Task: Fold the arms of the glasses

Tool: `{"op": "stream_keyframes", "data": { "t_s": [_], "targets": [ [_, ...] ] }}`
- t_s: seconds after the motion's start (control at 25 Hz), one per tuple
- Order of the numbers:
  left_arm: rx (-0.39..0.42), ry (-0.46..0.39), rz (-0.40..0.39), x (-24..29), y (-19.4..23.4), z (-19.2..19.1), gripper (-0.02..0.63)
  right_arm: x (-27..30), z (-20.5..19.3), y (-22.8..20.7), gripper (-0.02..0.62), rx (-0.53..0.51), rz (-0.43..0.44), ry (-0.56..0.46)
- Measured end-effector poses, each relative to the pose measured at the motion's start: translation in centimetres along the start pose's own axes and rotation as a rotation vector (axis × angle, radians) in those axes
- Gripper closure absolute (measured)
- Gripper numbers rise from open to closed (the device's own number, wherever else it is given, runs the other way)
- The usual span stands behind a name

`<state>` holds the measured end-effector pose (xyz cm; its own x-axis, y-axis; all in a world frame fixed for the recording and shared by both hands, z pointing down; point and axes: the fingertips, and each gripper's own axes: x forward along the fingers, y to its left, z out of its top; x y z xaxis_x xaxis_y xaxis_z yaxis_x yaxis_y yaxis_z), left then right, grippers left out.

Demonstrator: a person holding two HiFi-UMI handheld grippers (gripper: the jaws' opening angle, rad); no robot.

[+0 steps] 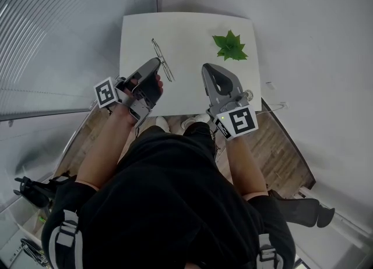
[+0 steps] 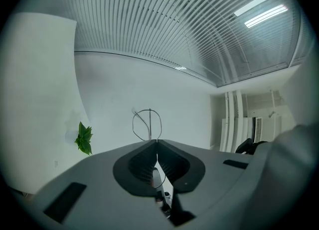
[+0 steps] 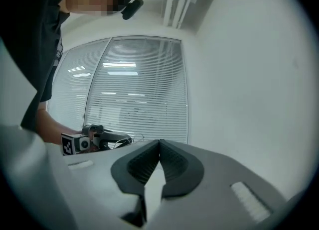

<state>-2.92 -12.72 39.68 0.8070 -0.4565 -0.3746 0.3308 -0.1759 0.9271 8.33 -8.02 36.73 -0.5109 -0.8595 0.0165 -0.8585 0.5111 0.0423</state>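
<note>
Left gripper (image 1: 154,63), tilted upward, pinches the wire glasses (image 1: 164,61) above the white table (image 1: 192,26). Right gripper (image 1: 208,67) level, jaws pressed together (nothing between). Green plant (image 1: 230,46) on the table; window blinds (image 1: 46,29) alongside.

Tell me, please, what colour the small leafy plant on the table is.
The plant is green, seen best in the head view.

text: none readable | brands: none | numbers: none | signs: none
</note>
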Motion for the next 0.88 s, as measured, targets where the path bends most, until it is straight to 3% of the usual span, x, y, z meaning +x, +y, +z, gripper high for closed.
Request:
{"op": "stream_keyframes", "data": {
  "t_s": [0.24,0.88],
  "targets": [
    [0.020,0.006,0.021,0.1,0.3,-0.7,0.594,-0.7,-0.6,-1.6,0.583,0.033,-0.057,-0.014],
    [0.008,0.017,0.060,-0.5,1.8,-1.8,0.594,-0.9,-2.5,-0.1,0.584,0.048,-0.039,0.010]
  ]
}}
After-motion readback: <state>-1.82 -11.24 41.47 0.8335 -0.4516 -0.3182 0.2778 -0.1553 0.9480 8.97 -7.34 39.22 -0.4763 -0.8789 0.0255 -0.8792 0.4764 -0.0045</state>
